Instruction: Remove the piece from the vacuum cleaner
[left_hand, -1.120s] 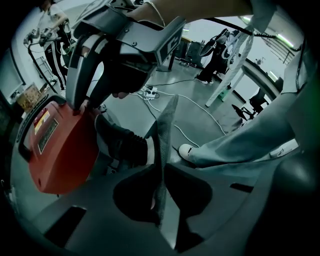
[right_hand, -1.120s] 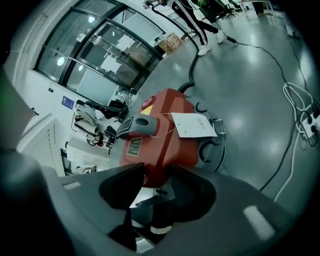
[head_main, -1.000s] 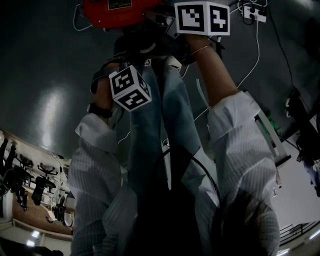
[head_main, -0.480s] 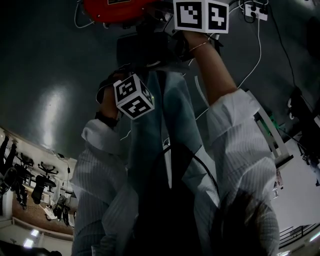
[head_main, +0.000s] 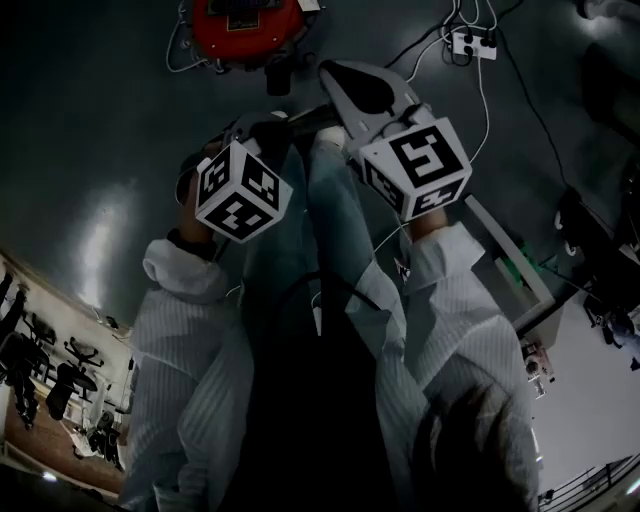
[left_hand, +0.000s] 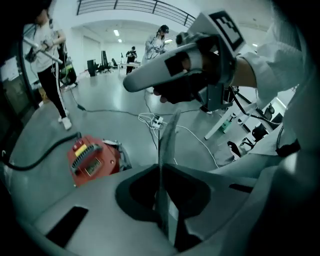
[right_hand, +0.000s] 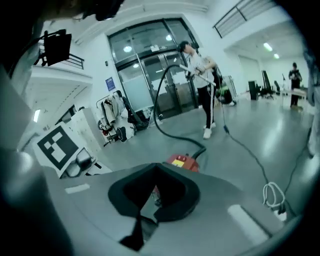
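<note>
The red vacuum cleaner (head_main: 245, 28) stands on the grey floor, far below both grippers; it also shows in the left gripper view (left_hand: 92, 160) and the right gripper view (right_hand: 182, 161). My left gripper (left_hand: 162, 192) is shut on a thin flat piece (left_hand: 167, 142) that stands edge-on between its jaws, which have just been closing. Its marker cube (head_main: 240, 190) is at centre left in the head view. My right gripper (head_main: 335, 75) is shut with nothing between its jaws. It hangs above the left one in the left gripper view (left_hand: 130, 86).
A black hose (right_hand: 162, 107) runs from the vacuum cleaner to a person (right_hand: 202, 85) who stands behind it. A power strip (head_main: 470, 42) with white cables lies on the floor to the right. A white table frame (head_main: 510, 265) stands at the right. Other people stand far off.
Both grippers have risen away from the vacuum cleaner, which now looks smaller and farther off. The right gripper's cube has rolled and dropped lower in the picture, beside the left one.
</note>
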